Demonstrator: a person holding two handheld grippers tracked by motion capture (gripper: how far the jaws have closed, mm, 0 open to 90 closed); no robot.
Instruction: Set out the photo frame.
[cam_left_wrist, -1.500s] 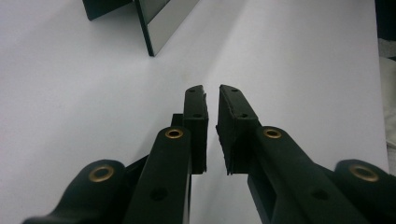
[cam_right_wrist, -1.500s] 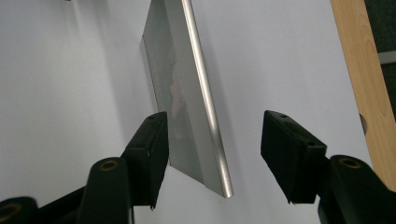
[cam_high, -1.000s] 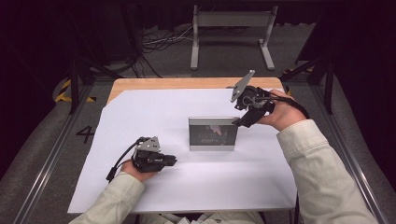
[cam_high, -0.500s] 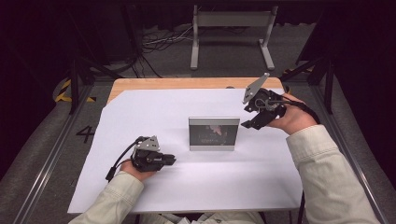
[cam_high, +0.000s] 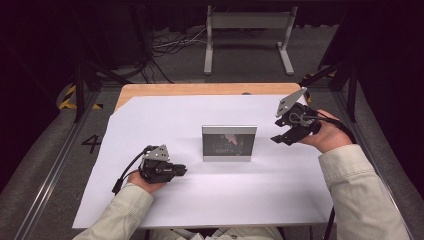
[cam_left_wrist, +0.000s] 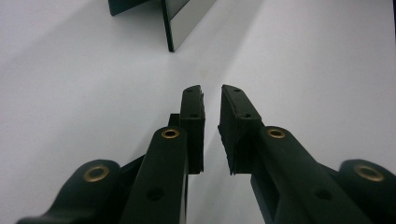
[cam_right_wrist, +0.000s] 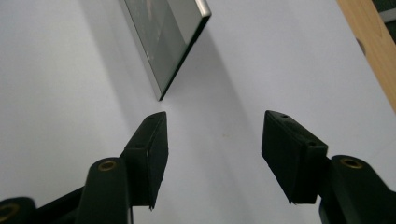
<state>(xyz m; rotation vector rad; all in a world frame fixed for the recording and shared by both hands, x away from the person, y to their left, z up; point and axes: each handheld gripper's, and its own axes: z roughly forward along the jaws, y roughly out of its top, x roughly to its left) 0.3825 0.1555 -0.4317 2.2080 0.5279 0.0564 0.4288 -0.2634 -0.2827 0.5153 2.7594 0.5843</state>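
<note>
I see the frame (cam_high: 229, 143) standing mid-sheet (cam_high: 150, 115), my left gripper (cam_high: 181, 171) left and nearer, right gripper (cam_high: 280, 140) just right.

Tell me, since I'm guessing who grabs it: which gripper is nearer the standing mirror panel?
Right, narrowly. The right gripper hangs open just off the mirror panel's right edge, apart from it. The left gripper rests on the white sheet below-left, jaws nearly closed, empty.
</note>
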